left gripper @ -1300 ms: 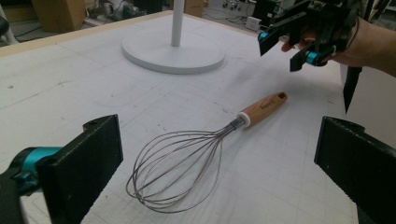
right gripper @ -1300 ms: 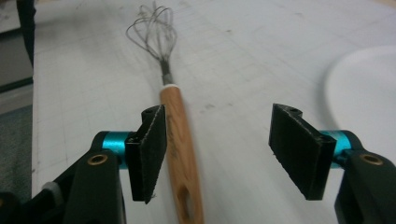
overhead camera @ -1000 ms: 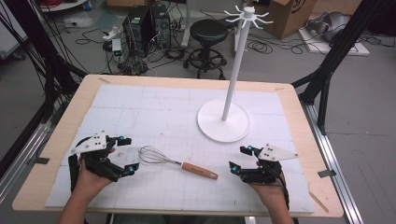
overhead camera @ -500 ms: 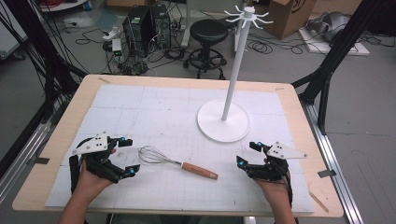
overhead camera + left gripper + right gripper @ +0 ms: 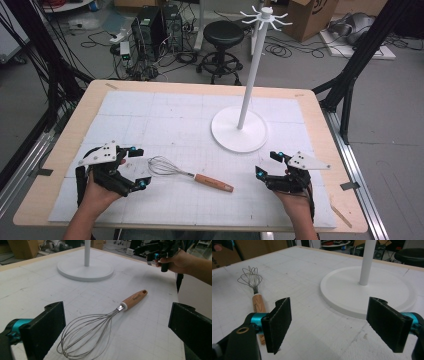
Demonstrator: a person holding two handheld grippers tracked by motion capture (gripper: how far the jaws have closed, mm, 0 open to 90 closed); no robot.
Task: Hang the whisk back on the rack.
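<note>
Whisk [image 5: 189, 174]: one, flat on table [image 5: 65, 145]. Stand [image 5: 240, 131]: one. Left gripper [image 5: 140, 167], right gripper [image 5: 268, 164]: two, both wide, nothing held.

Stand [image 5: 85, 265] pole cut off by top edge in left claw view, also in right claw view. Whisk [image 5: 254, 293] handle end hidden behind jaw in right claw view. Print on whisk handle too small to read. Forearms cut off at bottom edge, high view.
</note>
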